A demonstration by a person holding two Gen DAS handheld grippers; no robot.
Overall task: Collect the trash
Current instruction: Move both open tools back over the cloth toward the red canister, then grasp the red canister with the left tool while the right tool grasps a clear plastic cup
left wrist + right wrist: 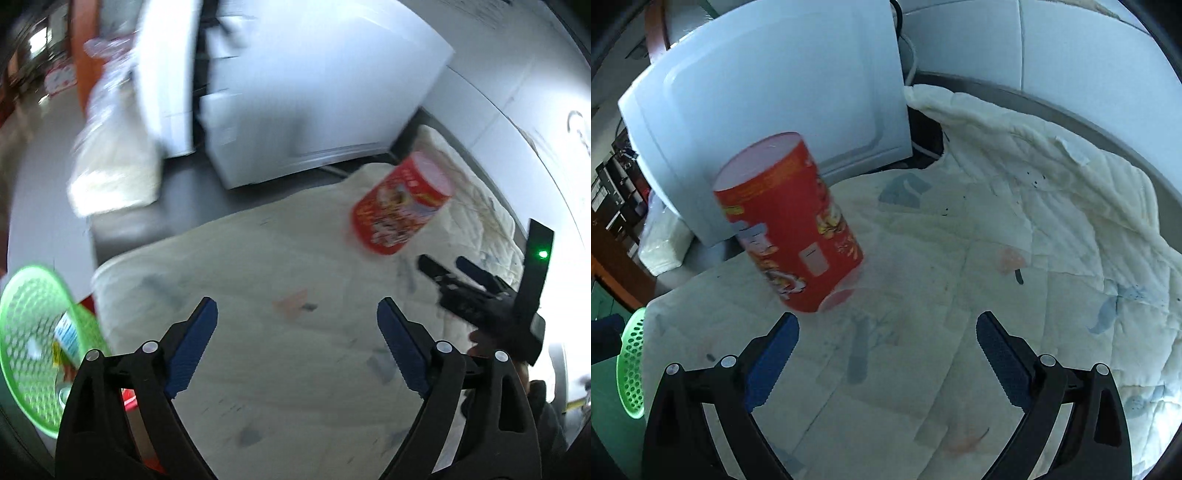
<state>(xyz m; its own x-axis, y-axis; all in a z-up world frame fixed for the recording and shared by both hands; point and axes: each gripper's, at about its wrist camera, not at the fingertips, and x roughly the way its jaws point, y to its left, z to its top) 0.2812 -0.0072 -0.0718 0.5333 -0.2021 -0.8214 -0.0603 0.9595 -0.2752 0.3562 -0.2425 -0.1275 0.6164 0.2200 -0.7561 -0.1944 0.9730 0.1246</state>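
Standing tilted on quilt (997,258): red printed canister (790,225), prob. cardboard.

motion blur, right-edge glare, fisheye

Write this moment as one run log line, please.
left gripper: open, empty | right gripper: open, empty | red can: standing on quilt | green basket: holds trash
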